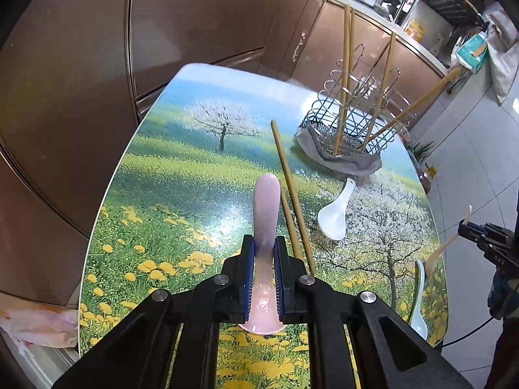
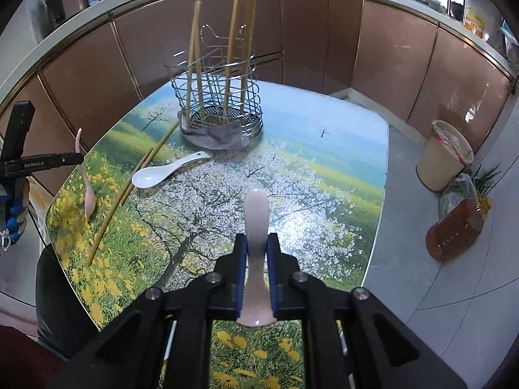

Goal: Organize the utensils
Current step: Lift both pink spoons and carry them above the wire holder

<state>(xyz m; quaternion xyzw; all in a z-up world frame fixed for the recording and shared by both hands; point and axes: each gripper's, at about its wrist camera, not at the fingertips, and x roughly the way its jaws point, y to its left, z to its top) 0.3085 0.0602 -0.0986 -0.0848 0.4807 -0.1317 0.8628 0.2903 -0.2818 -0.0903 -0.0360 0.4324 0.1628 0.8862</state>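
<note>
Both grippers (image 1: 263,253) (image 2: 257,249) on glossy pale-pink spoons (image 1: 266,207) (image 2: 256,214)

The left gripper (image 1: 264,253) is pointing steeply downward, its blue-padded jaws clamping a pink spoon (image 1: 266,207) by the handle. The right gripper (image 2: 256,249) is angling down likewise, its jaws pinching a second pink spoon (image 2: 256,214). A gloved hand (image 2: 14,207) is gripping the left tool's handle.
</note>
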